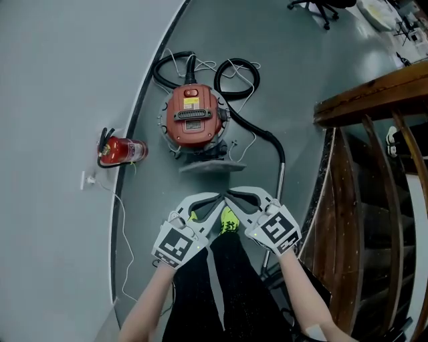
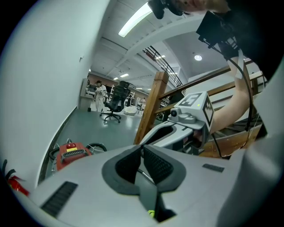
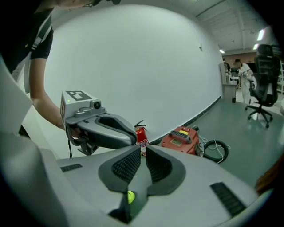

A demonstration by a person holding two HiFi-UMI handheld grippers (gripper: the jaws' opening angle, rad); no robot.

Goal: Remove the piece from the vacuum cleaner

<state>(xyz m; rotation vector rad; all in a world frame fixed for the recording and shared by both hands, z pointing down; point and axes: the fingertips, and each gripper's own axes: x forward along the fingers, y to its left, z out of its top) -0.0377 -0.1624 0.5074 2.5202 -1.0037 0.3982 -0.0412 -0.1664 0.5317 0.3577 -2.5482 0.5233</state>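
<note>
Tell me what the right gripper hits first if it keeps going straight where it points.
Probably the fire extinguisher by the wall: it sits right beyond the fingers of the right gripper. The left gripper lies just beside that line and might be grazed; depth is unclear.

On the vacuum cleaner [image 1: 192,117], at 12 o'clock in the head view, the label [image 1: 191,102] is too small to read, and which piece comes off cannot be told. Its hose [image 1: 257,130] leads to a tube [image 1: 279,175] whose end, toward 5 o'clock, goes behind the right tongs [image 1: 231,193]. The shoes [image 1: 229,220] show only as slivers between those and the left tongs [image 1: 215,196]. An office chair [image 1: 321,8] at 1 o'clock is cut by the top edge. In the left gripper view the fire extinguisher [image 2: 15,184] at 8 o'clock is clipped by the dark rim.
</note>
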